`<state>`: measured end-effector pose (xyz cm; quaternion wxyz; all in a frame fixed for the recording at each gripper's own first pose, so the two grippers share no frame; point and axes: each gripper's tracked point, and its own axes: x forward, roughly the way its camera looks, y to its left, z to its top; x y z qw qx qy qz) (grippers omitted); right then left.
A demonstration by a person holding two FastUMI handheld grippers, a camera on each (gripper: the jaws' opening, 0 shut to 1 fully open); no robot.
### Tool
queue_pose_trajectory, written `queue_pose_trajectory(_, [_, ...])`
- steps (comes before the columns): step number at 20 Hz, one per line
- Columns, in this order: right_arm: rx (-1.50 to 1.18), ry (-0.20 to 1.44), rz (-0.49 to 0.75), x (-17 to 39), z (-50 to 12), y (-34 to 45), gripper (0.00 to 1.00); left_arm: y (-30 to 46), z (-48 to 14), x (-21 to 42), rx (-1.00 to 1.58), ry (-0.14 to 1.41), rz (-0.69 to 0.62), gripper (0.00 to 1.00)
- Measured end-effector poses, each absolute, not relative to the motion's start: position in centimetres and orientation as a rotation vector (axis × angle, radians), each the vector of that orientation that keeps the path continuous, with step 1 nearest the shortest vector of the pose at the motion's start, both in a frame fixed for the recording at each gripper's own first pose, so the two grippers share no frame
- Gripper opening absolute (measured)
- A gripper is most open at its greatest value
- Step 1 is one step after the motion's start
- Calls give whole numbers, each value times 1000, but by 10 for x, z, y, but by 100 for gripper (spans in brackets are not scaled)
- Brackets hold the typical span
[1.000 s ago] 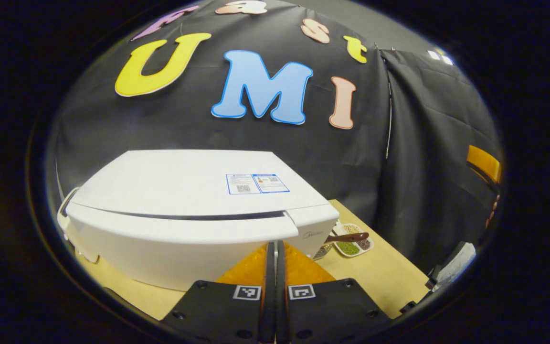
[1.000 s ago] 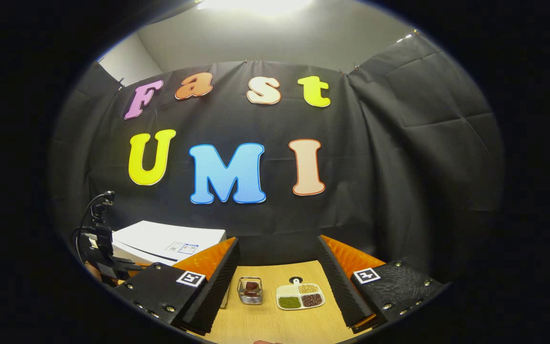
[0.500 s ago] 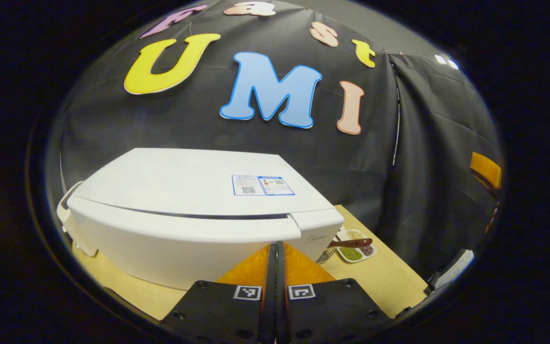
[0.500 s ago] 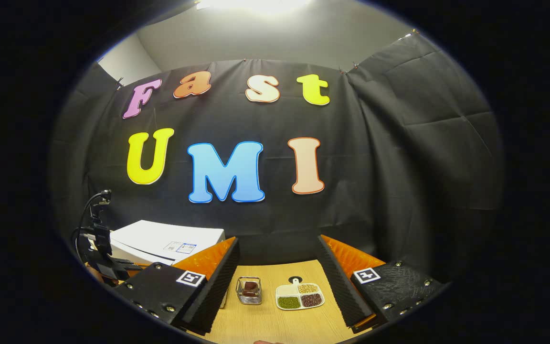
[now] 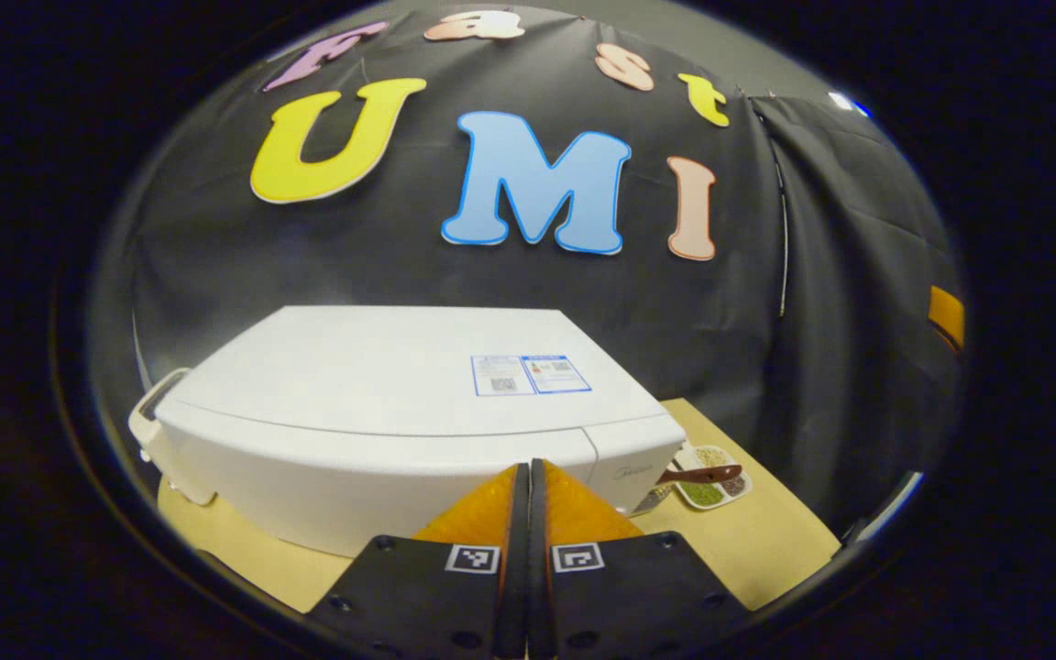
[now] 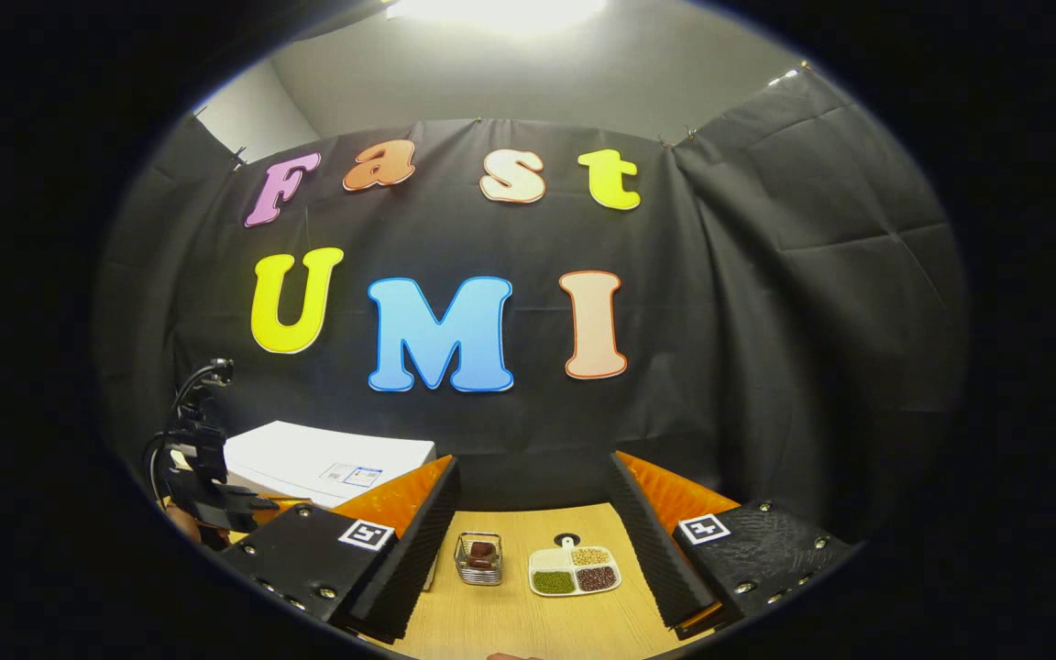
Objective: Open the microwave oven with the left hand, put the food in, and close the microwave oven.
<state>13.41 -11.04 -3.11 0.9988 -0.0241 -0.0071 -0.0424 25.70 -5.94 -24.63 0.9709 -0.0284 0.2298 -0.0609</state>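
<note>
The white microwave oven (image 5: 381,394) stands on the wooden table, its door flush with the body. My left gripper (image 5: 528,472) is shut with nothing between its fingers, its tips right at the door's front near the control panel. In the right gripper view the microwave (image 6: 326,458) is at the far left, with the left gripper (image 6: 203,486) before it. A small wire basket with brown food (image 6: 480,557) sits on the table. My right gripper (image 6: 533,460) hangs open above the table, the basket and a divided dish below its gap.
A white divided dish of beans (image 6: 574,570) lies right of the basket; in the left gripper view the dish (image 5: 711,481) sits just right of the microwave with a brown spoon across it. The table's edge (image 5: 794,568) runs close on the right. Black cloth walls stand behind.
The dark gap along the top of the microwave door has closed and the door now sits flush. The left gripper view has shifted a little left. The right gripper has barely moved.
</note>
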Motion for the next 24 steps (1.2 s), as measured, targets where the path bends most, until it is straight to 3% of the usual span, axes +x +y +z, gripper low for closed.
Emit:
queue_pose_trajectory(1, [-49,-22,-69,133,-27,-102,97,-58,-228,251,-47,419,-136,7])
queue_pose_trajectory(4, [-36,-41,-27,131,-12,-80,97,-36,-163,215,50,304,-102,98])
queue_pose_trajectory(5, [-31,-42,-21,130,-7,-74,97,-27,-136,202,70,258,-85,94])
queue_pose_trajectory(9, [-38,-47,-11,115,17,-52,97,1,-37,149,38,89,-30,94])
queue_pose_trajectory(13, [-15,-36,-23,95,36,-37,97,24,26,103,42,12,-8,95])
queue_pose_trajectory(24, [-23,-7,13,77,38,-33,97,19,50,77,42,-22,36,94])
